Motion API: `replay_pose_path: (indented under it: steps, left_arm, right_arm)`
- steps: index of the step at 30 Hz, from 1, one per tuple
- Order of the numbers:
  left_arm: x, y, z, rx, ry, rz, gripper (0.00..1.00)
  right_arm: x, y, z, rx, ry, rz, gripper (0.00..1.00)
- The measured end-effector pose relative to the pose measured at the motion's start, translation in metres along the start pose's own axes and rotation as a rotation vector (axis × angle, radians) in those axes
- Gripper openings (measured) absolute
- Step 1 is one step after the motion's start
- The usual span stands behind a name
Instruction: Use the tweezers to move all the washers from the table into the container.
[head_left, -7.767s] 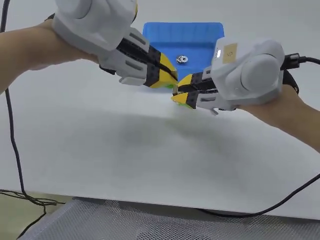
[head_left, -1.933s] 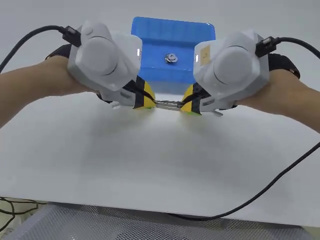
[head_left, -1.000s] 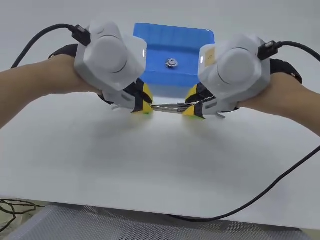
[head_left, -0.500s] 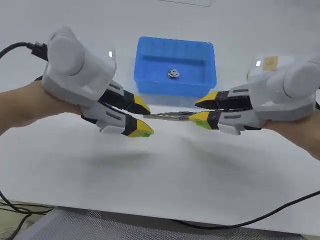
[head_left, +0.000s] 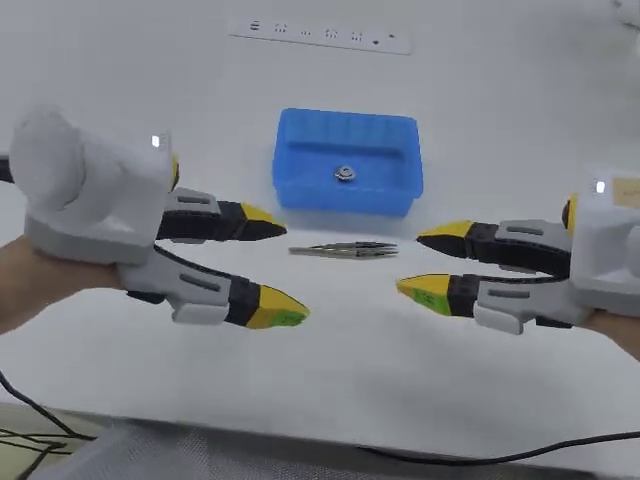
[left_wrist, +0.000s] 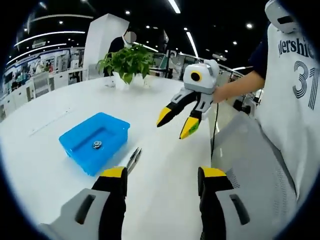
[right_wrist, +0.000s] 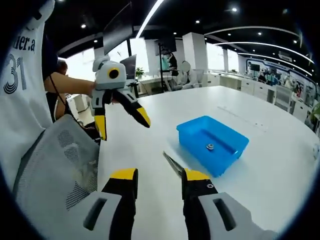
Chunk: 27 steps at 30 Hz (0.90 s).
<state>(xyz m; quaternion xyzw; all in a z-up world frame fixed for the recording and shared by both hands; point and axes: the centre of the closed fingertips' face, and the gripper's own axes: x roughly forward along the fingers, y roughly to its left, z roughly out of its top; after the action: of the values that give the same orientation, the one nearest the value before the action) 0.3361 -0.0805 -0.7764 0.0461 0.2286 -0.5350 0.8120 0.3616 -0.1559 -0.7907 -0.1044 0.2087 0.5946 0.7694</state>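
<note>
One slim silver tweezers (head_left: 343, 249) lies flat on worktop (head_left: 330, 370), 6 o'clock of one blue tub (head_left: 345, 198). One shiny washer (head_left: 345, 174) inside. Left claw (head_left: 290, 272) at 9, right claw (head_left: 410, 262) at 3, both apart, empty.

Open tabletop (head_left: 330, 350) lies around the tweezers (head_left: 345, 250); the container (head_left: 347, 203) stands just behind.

The left hand-held gripper (head_left: 280, 270) sits at nine o'clock in the head view, its jaws spread wide and pointing toward three o'clock. The right hand-held gripper (head_left: 412, 263) sits at three o'clock, jaws likewise apart, pointing back toward nine. Their tips face each other, well apart.
</note>
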Motion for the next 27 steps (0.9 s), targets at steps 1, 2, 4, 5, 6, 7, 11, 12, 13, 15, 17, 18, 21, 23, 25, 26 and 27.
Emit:
replay_pose_path:
  steps: [1, 2, 4, 5, 6, 7, 11, 12, 13, 15, 17, 18, 21, 23, 25, 26, 27]
  left_arm:
    - [-0.001, -0.002, 0.0, 0.002, -0.003, 0.005, 0.68]
    - [-0.003, -0.005, -0.001, 0.001, 0.004, 0.005, 0.73]
    - [-0.005, -0.007, -0.005, 0.001, 0.023, 0.019, 0.76]
    - [-0.006, -0.008, -0.006, 0.002, 0.032, 0.023, 0.77]
    - [-0.009, -0.011, -0.007, 0.0, 0.035, 0.029, 0.79]
    - [-0.01, -0.012, -0.008, -0.003, 0.033, 0.035, 0.83]
    - [-0.017, -0.02, -0.007, -0.021, 0.002, 0.049, 0.98]
    - [-0.017, -0.02, -0.008, -0.029, 0.004, 0.052, 0.99]
    - [-0.019, -0.021, -0.011, -0.035, 0.012, 0.055, 0.99]
    - [-0.022, -0.022, -0.014, -0.027, 0.029, 0.065, 0.99]
    - [-0.026, -0.02, -0.014, -0.024, 0.023, 0.08, 0.99]
    - [-0.028, -0.021, -0.013, -0.027, 0.017, 0.08, 0.99]
    - [-0.033, -0.022, -0.013, -0.024, 0.015, 0.09, 0.99]
    - [-0.034, -0.023, -0.014, -0.024, 0.025, 0.091, 0.99]
    - [-0.036, -0.025, -0.015, -0.019, 0.03, 0.09, 0.99]
    - [-0.037, -0.026, -0.016, -0.02, 0.034, 0.088, 0.99]
    - [-0.037, -0.027, -0.017, -0.018, 0.037, 0.088, 0.99]
  right_arm:
    - [-0.001, 0.001, 0.003, 0.002, -0.012, -0.003, 0.41]
    - [-0.002, 0.003, 0.005, 0.004, -0.023, -0.008, 0.45]
    - [-0.004, 0.003, 0.008, -0.011, -0.026, -0.039, 0.53]
    - [-0.005, 0.004, 0.009, -0.017, -0.03, -0.039, 0.56]
    - [-0.007, 0.006, 0.012, -0.013, -0.04, -0.042, 0.58]
    - [-0.008, 0.009, 0.014, -0.002, -0.051, -0.043, 0.64]
    - [-0.009, 0.021, 0.012, -0.023, -0.048, -0.037, 0.8]
    - [-0.008, 0.024, 0.01, -0.027, -0.038, -0.032, 0.81]
    - [-0.008, 0.028, 0.008, -0.025, -0.035, -0.03, 0.85]
    - [-0.008, 0.033, 0.004, -0.04, -0.021, -0.037, 0.91]
    - [-0.008, 0.038, 0.003, -0.052, -0.017, -0.033, 0.96]
    - [-0.008, 0.041, 0.002, -0.05, -0.008, -0.024, 0.98]
    - [-0.009, 0.045, -0.003, -0.072, 0.015, -0.022, 1.0]
    - [-0.01, 0.045, -0.003, -0.072, 0.016, -0.025, 1.0]
    - [-0.011, 0.047, -0.001, -0.056, 0.001, -0.023, 1.0]
    - [-0.012, 0.046, -0.001, -0.052, 0.005, -0.027, 1.0]
    - [-0.012, 0.045, -0.001, -0.056, 0.008, -0.032, 1.0]
